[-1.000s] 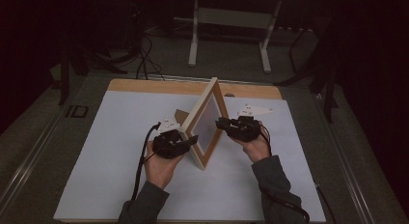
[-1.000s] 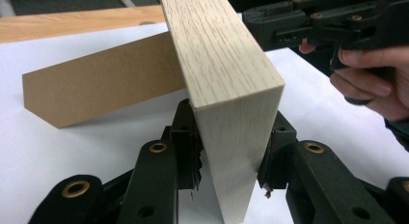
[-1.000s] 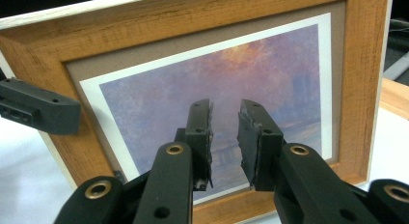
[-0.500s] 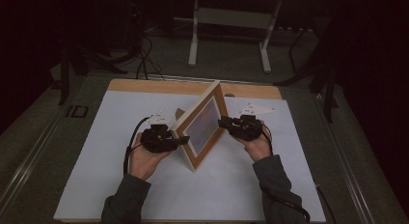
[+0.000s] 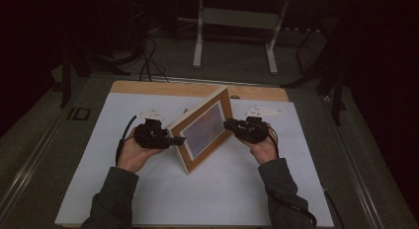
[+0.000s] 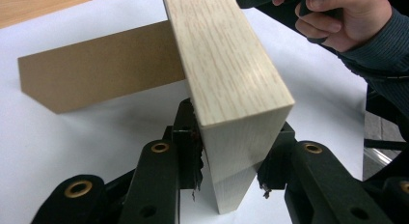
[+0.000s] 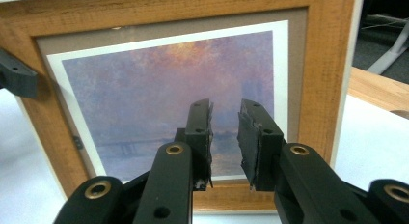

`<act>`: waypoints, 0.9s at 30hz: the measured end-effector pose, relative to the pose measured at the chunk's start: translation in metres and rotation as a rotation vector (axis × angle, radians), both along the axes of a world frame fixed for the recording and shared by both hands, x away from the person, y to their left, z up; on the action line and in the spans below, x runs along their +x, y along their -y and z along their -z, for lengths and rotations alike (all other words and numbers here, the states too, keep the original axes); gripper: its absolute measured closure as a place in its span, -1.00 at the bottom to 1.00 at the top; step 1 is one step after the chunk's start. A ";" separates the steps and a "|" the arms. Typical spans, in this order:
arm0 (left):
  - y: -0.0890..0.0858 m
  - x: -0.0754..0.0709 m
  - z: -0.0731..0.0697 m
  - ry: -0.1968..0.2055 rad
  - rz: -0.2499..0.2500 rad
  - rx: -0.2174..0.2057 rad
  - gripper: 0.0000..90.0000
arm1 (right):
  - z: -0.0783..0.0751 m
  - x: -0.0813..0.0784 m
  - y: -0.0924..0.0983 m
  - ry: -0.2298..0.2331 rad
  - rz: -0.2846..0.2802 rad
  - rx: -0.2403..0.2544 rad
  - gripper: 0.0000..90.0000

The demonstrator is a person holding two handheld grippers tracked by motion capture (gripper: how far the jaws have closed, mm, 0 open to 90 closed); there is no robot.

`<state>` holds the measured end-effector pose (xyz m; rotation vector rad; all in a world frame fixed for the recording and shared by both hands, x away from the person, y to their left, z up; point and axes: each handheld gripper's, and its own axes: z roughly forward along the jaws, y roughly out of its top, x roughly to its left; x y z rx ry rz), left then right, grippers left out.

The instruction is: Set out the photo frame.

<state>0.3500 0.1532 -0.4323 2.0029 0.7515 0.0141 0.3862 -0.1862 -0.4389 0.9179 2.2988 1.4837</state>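
A wooden picture frame [image 5: 200, 133] with a hazy purple-orange print stands upright on the white mat, angled across the middle of the table. My left gripper [image 5: 175, 140] is shut on its near end. In the left gripper view the pale wood edge [image 6: 226, 64] sits between the pads of the left gripper [image 6: 231, 151], whose jaws have just been closing on it. The brown cardboard stand [image 6: 106, 74] sticks out behind. My right gripper [image 5: 228, 125] is at the frame's far end. In its own view the right gripper [image 7: 224, 137] faces the print [image 7: 169, 89], jaws narrowly apart, nothing between them.
The white mat [image 5: 148, 199] covers the table, with a bare wooden strip [image 5: 158, 87] along the far edge. Beyond it are the white legs of a stand [image 5: 232, 36] and cables [image 5: 148, 61] on the dark floor. The left gripper's jaw [image 7: 17, 74] shows at the frame's edge.
My left hand has moved left with the frame's near end, swinging the frame so its printed face shows more toward the camera. The right hand has stayed in place.
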 end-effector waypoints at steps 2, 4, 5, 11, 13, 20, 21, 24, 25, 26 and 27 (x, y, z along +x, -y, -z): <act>-0.001 0.004 0.001 -0.011 0.017 -0.006 0.52 | 0.000 0.000 -0.001 0.003 -0.001 -0.004 0.65; -0.002 0.006 0.001 -0.017 0.031 -0.008 0.52 | -0.001 0.000 -0.002 0.007 0.003 -0.019 0.64; -0.002 0.007 0.001 -0.020 0.039 -0.006 0.52 | -0.001 0.000 -0.002 0.009 0.003 -0.021 0.64; -0.003 0.011 0.000 -0.038 0.094 -0.011 0.53 | -0.004 0.002 -0.001 0.007 0.006 -0.025 0.62; -0.004 0.011 0.000 -0.040 0.111 -0.013 0.53 | -0.005 0.004 0.001 0.009 0.011 -0.035 0.62; -0.005 0.013 0.000 -0.052 0.162 -0.014 0.53 | -0.006 0.010 0.011 0.009 0.058 -0.029 0.62; -0.005 0.013 0.000 -0.055 0.163 -0.014 0.53 | -0.006 0.011 0.012 0.007 0.064 -0.026 0.62; -0.005 0.012 0.000 -0.052 0.152 -0.013 0.53 | -0.007 0.014 0.015 0.002 0.075 -0.029 0.61; -0.005 0.011 0.000 -0.053 0.140 -0.011 0.53 | -0.007 0.015 0.016 0.001 0.082 -0.028 0.61; -0.004 0.010 0.000 -0.049 0.123 -0.004 0.52 | -0.007 0.018 0.017 0.003 0.090 -0.028 0.61; -0.004 0.008 -0.001 -0.040 0.096 0.004 0.47 | -0.007 0.019 0.018 0.001 0.097 -0.028 0.61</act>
